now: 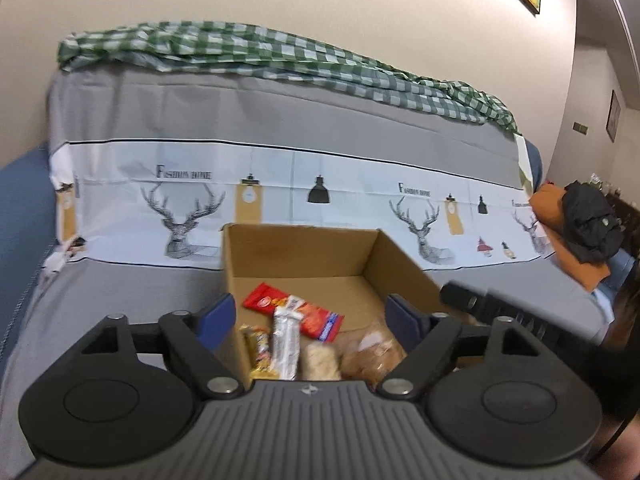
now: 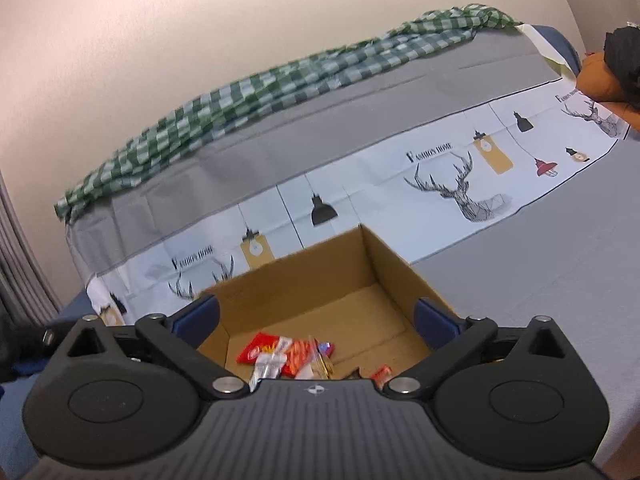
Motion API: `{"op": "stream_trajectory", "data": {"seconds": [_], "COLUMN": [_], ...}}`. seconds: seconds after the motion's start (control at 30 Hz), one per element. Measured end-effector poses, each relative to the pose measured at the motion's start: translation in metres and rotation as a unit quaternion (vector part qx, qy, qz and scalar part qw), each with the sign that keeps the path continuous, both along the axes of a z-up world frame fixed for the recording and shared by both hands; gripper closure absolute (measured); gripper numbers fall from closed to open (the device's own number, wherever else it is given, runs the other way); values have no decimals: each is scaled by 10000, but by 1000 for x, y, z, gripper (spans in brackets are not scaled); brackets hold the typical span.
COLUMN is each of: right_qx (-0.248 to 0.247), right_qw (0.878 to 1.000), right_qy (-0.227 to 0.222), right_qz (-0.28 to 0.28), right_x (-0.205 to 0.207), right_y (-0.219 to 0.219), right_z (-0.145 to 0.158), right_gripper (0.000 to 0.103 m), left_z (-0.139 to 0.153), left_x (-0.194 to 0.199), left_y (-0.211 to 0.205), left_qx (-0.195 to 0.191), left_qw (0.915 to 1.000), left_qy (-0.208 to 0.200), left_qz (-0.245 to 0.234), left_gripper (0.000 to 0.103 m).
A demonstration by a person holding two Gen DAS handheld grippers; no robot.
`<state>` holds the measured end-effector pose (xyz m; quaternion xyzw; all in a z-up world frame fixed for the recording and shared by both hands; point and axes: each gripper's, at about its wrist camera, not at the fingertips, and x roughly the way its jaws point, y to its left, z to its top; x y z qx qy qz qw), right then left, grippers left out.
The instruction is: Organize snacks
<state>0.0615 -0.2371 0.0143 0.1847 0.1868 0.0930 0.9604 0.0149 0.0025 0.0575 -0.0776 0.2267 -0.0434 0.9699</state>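
Note:
An open cardboard box (image 1: 304,248) sits on a grey-covered sofa seat and holds several snacks: a red packet (image 1: 294,310), a silver bar (image 1: 286,340), a yellow bar (image 1: 258,350), pale crackers (image 1: 320,362) and a clear bag of brown pieces (image 1: 372,354). My left gripper (image 1: 310,316) is open and empty above the box's near side. In the right wrist view the box (image 2: 320,276) shows the red packet (image 2: 276,350) and a small red piece (image 2: 382,374). My right gripper (image 2: 316,318) is open and empty over the box.
The sofa back carries a grey and white deer-print cover (image 1: 280,184) with a green checked cloth (image 1: 280,56) on top. An orange cushion (image 1: 560,240) with a black garment (image 1: 592,224) lies at the right end. The other gripper's dark body (image 1: 480,304) is right of the box.

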Motion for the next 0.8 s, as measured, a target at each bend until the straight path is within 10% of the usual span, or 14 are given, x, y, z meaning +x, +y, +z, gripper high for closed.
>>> {"op": "stream_trajectory", "data": {"seconds": [0.47,0.8], "right_qx": [-1115,-1776], "right_qw": [9893,9785], "right_qy": [925,1042], "right_qz": [159,147], "right_x": [-57,-60], "right_y": [8,27], "right_z": [8,-5], "right_gripper": [1,1], "left_z": [-79,-76], "left_x": [-41,-33], "left_y": [-10,7], "left_qx": [39,-128], "left_qw": [9963,9949], "left_qy": [852,964], "left_qz": [-110,268], "left_gripper": [0,0]}}
